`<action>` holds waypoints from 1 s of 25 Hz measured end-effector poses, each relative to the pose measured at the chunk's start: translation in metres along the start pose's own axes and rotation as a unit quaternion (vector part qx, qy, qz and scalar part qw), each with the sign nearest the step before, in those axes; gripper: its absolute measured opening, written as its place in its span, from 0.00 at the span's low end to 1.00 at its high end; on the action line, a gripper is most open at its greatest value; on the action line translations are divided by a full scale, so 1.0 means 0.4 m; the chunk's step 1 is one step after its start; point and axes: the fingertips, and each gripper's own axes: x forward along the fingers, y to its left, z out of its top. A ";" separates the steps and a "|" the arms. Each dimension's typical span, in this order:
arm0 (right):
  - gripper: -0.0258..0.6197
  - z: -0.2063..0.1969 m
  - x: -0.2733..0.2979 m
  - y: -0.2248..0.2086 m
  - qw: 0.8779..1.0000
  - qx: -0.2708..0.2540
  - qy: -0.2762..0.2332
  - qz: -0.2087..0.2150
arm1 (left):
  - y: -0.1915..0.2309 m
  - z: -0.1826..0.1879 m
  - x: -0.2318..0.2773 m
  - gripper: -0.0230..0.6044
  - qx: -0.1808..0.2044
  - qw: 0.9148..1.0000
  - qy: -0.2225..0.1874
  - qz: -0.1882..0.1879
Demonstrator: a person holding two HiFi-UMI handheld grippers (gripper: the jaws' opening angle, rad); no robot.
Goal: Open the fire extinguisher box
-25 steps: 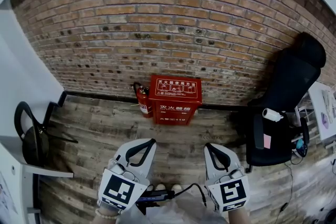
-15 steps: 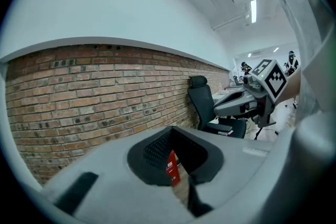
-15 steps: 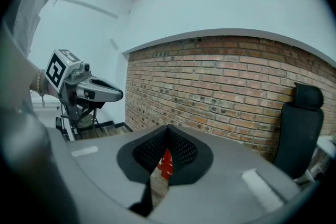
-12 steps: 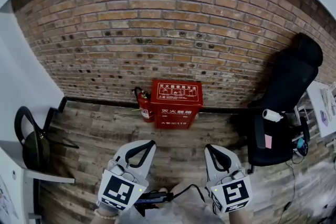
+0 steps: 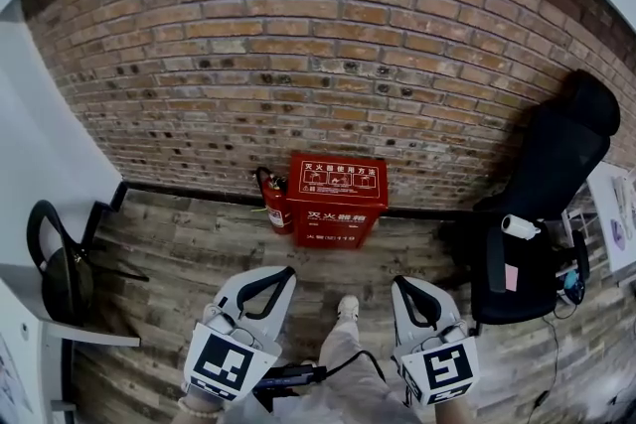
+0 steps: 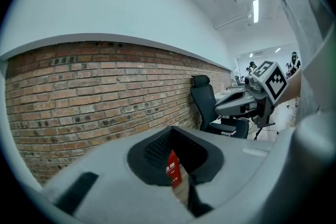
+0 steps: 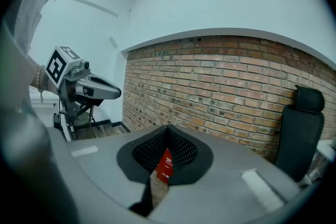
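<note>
The red fire extinguisher box (image 5: 336, 200) stands closed on the wooden floor against the brick wall, and a red extinguisher (image 5: 274, 207) is beside it on its left. My left gripper (image 5: 288, 270) and right gripper (image 5: 396, 281) hover side by side well short of the box, both shut and empty. In the left gripper view only a sliver of the box (image 6: 173, 168) shows through the slit between the jaws. The right gripper view shows the same thin strip of the box (image 7: 165, 164).
A black office chair (image 5: 542, 213) stands to the right of the box, by a desk edge (image 5: 614, 213). A black chair (image 5: 58, 263) and a white table (image 5: 20, 333) are at the left. The person's shoe (image 5: 347, 306) is between the grippers, and a cable (image 5: 358, 360) hangs below.
The person has stepped forward: a shoe and leg have come into view between the grippers, and the box sits slightly lower in the head view. Both grippers stay shut.
</note>
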 end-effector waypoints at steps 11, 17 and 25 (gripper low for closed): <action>0.04 -0.012 0.190 -0.145 0.999 -0.009 0.015 0.030 | 0.090 -0.010 0.196 0.03 0.007 0.999 0.031 0.012; 0.04 -0.030 0.304 -0.238 0.998 -0.002 0.029 0.054 | 0.155 -0.027 0.321 0.03 -0.005 0.998 0.055 0.027; 0.04 -0.073 0.443 -0.348 0.994 -0.006 0.057 0.095 | 0.223 -0.047 0.480 0.03 -0.031 0.995 0.079 0.046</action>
